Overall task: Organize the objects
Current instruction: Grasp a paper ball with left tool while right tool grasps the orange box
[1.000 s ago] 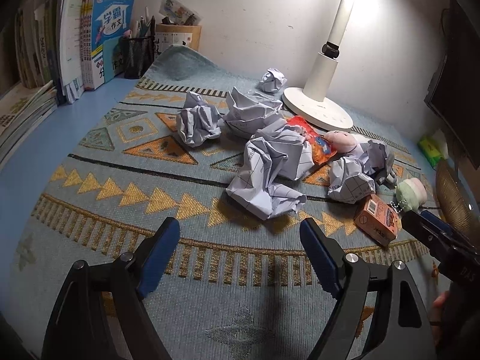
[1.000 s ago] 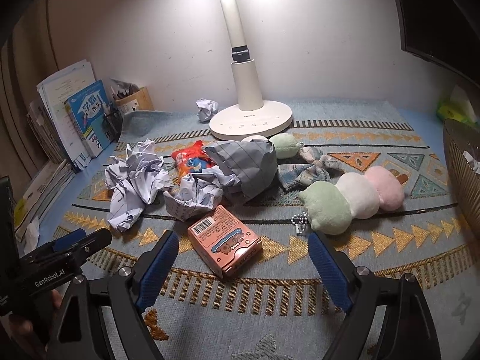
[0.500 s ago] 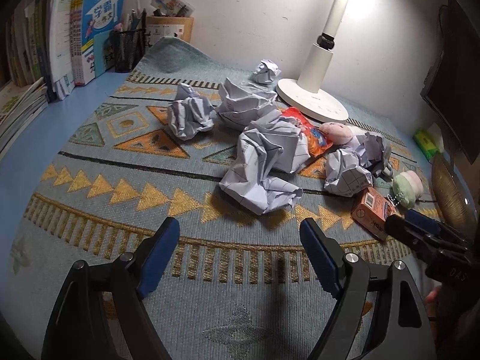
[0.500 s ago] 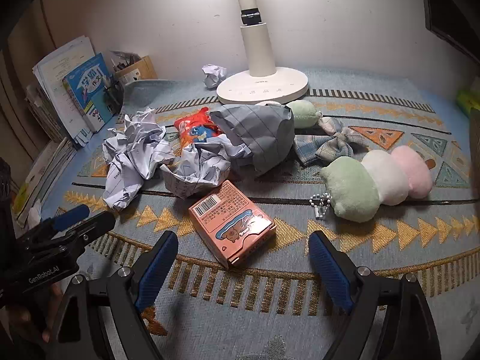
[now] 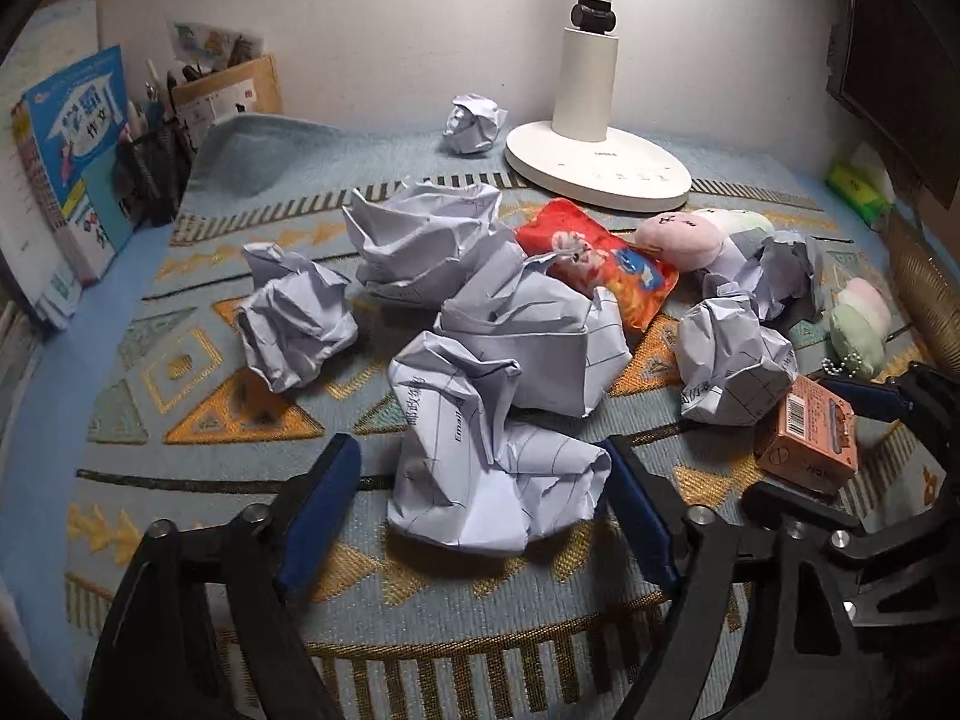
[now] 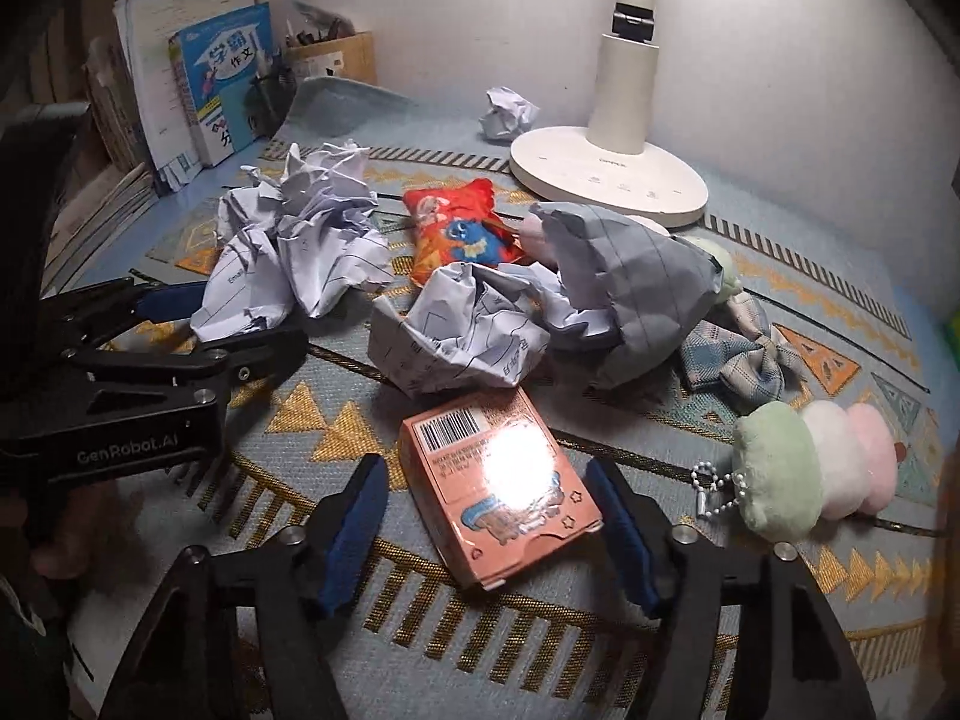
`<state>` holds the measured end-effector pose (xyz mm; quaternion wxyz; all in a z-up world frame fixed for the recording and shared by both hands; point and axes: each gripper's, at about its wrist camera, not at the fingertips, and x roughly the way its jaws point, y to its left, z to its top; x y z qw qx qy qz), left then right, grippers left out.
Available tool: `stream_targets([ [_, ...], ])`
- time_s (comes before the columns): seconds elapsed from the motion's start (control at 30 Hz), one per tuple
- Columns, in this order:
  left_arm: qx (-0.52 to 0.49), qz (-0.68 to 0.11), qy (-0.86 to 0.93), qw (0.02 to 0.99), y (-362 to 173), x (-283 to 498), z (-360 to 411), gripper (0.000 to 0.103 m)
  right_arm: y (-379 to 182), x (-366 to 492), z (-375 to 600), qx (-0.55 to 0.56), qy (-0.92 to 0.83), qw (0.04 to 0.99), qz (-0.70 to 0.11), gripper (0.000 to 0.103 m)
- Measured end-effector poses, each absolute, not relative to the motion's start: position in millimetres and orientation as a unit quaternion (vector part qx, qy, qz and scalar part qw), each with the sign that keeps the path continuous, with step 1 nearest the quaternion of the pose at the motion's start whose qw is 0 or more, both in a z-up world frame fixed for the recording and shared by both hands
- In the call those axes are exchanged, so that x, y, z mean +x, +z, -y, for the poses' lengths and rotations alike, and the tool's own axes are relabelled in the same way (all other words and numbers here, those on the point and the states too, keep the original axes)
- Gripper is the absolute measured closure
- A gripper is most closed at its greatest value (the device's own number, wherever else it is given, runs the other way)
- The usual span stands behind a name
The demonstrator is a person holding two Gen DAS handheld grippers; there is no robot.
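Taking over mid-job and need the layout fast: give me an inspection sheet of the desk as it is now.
Surface: patterned mat over a blue desk.
Job's things: crumpled paper between the left gripper's fingers; pink box between the right gripper's fingers; neither gripped.
Clutter: more paper balls, red snack bag, checked bow, three-colour plush with bead chain.
Grippers: both open, low over the mat.
Cables: nothing seen.
Surroundings: lamp base, books and pen holder at the left, wall behind.
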<state>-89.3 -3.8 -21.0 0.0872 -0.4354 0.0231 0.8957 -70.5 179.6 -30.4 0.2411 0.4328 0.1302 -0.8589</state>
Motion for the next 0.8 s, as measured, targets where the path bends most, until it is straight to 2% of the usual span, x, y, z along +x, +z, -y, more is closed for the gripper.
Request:
stream_targets([
  [0.03,-0.433,-0.019,0.897,0.087,-21,-88,5,0.034,-30,-68,-180,0.43,-0.86,0.243,-0.128,0.054],
  [0.07,-0.433,-0.017,0.897,0.085,-21,-88,5,0.036,-29,-67,-181,0.43,-0.86,0.244,-0.126,0.056],
  [0.13,-0.428,-0.015,0.9,0.084,-20,-85,5,0.048,-28,-63,-182,0.43,-0.862,0.241,-0.119,0.059],
  [0.2,-0.426,-0.003,0.9,0.09,-19,-81,8,0.054,-27,-57,-187,0.439,-0.859,0.243,-0.099,0.059],
  [0.37,-0.424,0.031,0.898,0.115,-14,-50,2,0.057,-20,-34,-217,0.473,-0.852,0.221,-0.019,0.059],
  [0.57,-0.417,0.019,0.892,0.173,-15,-6,-39,0.057,-20,-15,-229,0.481,-0.854,0.196,-0.033,0.059],
  [0.63,-0.406,-0.001,0.899,0.167,-13,-1,-46,0.057,-23,-12,-231,0.481,-0.853,0.198,-0.027,0.055],
  [0.67,-0.401,-0.004,0.9,0.17,-13,1,-47,0.057,-24,-12,-230,0.484,-0.851,0.205,-0.025,0.045],
  [0.7,-0.4,-0.008,0.9,0.172,-14,1,-47,0.057,-23,-11,-227,0.486,-0.847,0.215,-0.024,0.041],
  [0.8,-0.397,-0.025,0.902,0.169,-16,4,-50,0.057,-24,-13,-228,0.487,-0.847,0.213,-0.02,0.041],
])
